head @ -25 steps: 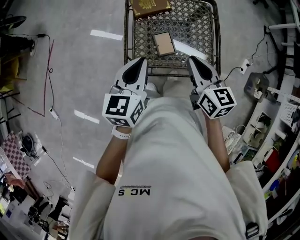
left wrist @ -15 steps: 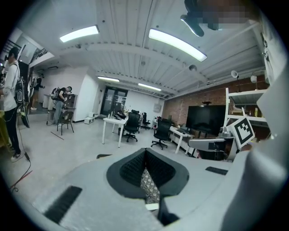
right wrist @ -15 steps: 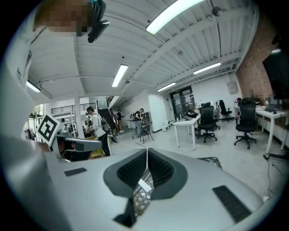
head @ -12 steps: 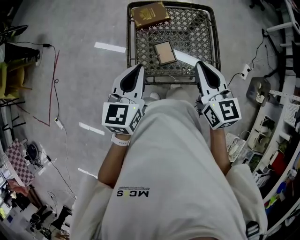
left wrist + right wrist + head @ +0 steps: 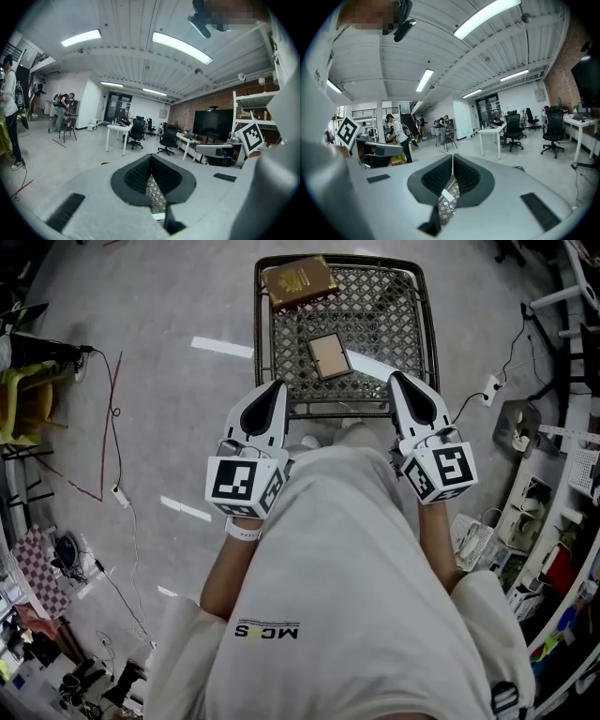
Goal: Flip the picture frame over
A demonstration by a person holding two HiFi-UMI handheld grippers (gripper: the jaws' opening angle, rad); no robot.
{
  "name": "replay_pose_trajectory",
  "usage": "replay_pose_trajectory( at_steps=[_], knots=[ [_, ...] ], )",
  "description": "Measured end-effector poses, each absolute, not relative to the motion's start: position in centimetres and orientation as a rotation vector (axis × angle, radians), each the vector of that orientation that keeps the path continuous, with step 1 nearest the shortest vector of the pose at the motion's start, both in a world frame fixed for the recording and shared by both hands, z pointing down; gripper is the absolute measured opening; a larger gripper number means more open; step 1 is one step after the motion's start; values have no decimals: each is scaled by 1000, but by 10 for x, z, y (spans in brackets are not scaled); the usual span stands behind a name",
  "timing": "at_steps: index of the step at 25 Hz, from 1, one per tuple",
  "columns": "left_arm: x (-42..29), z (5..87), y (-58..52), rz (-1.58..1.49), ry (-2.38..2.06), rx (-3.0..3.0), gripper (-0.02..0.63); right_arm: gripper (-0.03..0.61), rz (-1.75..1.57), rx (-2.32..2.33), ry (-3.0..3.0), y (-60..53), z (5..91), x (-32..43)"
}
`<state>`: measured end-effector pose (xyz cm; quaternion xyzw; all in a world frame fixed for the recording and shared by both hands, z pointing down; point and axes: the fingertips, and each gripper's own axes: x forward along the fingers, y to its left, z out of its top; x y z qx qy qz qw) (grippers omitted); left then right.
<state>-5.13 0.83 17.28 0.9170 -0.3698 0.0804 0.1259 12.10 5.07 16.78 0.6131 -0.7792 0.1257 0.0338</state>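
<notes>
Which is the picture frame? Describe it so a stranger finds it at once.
Find the metal mesh cart ahead of the person. The picture frame lies flat near its middle: small, pale tan, unlike the darker brown book at the far left corner.

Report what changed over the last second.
Nothing was taken hold of or let go. The right claw rolled slightly, and the view shifted so that more of the cart shows. The left claw and the right claw stay shut and empty by its near rail. The frame and book lie unmoved.
</notes>
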Motion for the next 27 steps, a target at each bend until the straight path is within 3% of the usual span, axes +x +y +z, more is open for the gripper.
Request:
replay_pose_trajectory(
  at_steps=[27],
  knots=[
    [-53,177,21,216,-1095,2646,25,23,394,1885,-2377,62,174,124]
  ],
)
